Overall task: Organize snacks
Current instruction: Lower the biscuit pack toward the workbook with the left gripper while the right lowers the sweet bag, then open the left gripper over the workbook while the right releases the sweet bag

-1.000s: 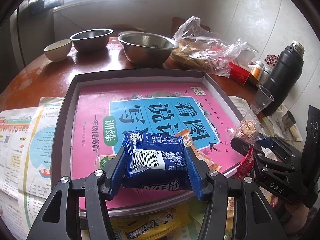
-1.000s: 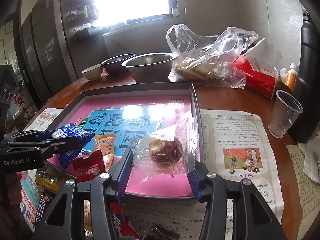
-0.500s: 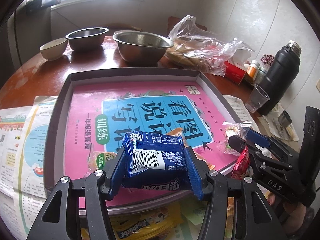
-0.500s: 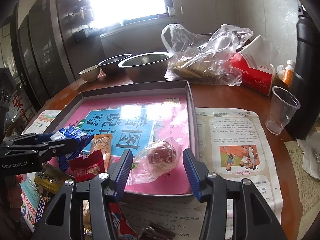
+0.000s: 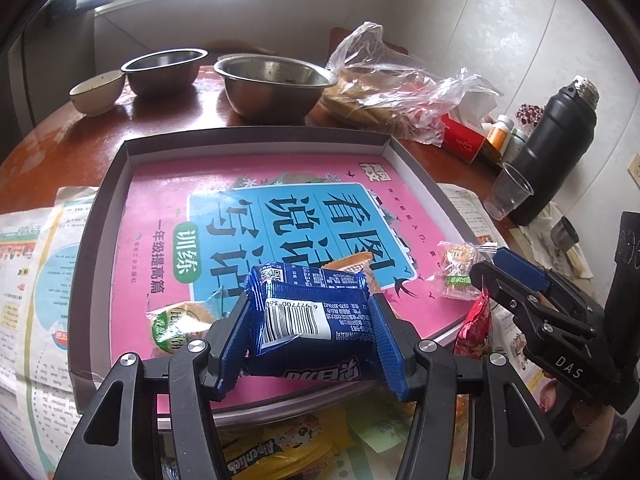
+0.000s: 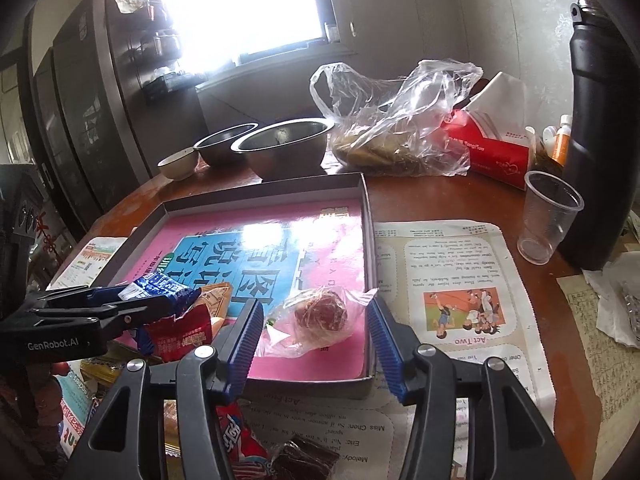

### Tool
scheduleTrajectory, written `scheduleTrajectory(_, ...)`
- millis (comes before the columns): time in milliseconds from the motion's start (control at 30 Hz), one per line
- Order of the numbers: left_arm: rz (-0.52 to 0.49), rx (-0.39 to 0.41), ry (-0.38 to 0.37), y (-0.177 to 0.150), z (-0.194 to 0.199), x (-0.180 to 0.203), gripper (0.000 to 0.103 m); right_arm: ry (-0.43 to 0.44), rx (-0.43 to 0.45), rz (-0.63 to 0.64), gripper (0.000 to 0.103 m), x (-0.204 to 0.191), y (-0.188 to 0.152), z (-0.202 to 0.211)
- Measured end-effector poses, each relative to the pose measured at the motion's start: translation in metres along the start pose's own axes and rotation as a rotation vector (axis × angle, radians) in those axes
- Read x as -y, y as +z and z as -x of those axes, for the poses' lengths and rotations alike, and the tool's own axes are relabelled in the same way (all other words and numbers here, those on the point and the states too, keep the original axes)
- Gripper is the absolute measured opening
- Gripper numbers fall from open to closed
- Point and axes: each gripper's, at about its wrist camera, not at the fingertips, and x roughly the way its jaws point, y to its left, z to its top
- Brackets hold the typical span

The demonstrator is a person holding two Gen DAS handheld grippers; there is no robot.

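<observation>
— Reddish wooden tabletop [image 5: 60, 148], newspaper spread over it. Where's the snack?

— Left gripper [image 5: 310, 334] clamps a blue foil snack packet [image 5: 308, 320] above the near edge of the shallow grey box tray [image 5: 256, 138].

— And the right gripper [image 6: 316, 340]?

— Fingers spread wide, holding nothing; a clear-wrapped round reddish sweet [image 6: 320, 314] lies between them, at the tray's near right corner.

— Beyond?

— Two steel bowls [image 5: 276, 86] near the far edge.
</observation>
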Motion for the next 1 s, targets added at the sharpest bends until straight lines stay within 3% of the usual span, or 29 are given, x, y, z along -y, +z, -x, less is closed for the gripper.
scheduleTrajectory(600, -0.015, 0.010, -0.016, -0.001, 0.004, 0.004, 0.065, -0.001, 0.012, -0.029, 0.056, 0.007, -0.004, 0.009)
scheduleTrajectory(1000, -0.001, 0.029, 0.000, -0.003, 0.018, -0.007, 0.065, -0.076, -0.012, -0.053, 0.056, 0.017, -0.005, 0.004)
